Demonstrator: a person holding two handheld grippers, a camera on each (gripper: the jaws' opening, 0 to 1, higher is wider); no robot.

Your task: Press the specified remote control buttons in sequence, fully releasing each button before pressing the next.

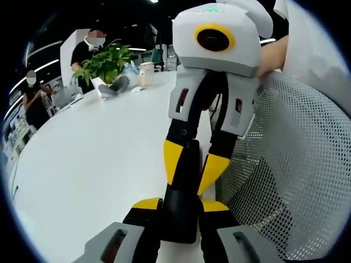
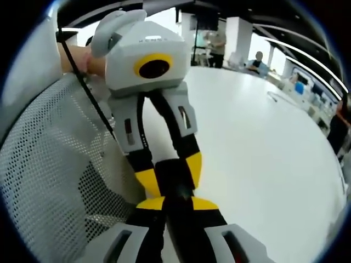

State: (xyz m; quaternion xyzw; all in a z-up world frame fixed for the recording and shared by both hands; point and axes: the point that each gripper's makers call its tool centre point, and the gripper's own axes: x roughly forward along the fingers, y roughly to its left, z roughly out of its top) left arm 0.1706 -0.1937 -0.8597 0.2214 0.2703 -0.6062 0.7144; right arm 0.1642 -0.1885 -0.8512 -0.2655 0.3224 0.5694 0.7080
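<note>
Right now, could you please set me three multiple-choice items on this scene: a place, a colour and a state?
1. Where does the potted plant stand? A) far along the white table B) on a shelf C) on the floor
2. What colour are the jaw tips? A) red B) yellow C) blue
3. How is the black remote control held? A) lying free B) by one gripper C) by both grippers
Answers: 1 A, it stands beyond the grippers; 2 B, yellow shows on both pairs; 3 C, the left gripper and the right gripper each clamp an end.
</note>
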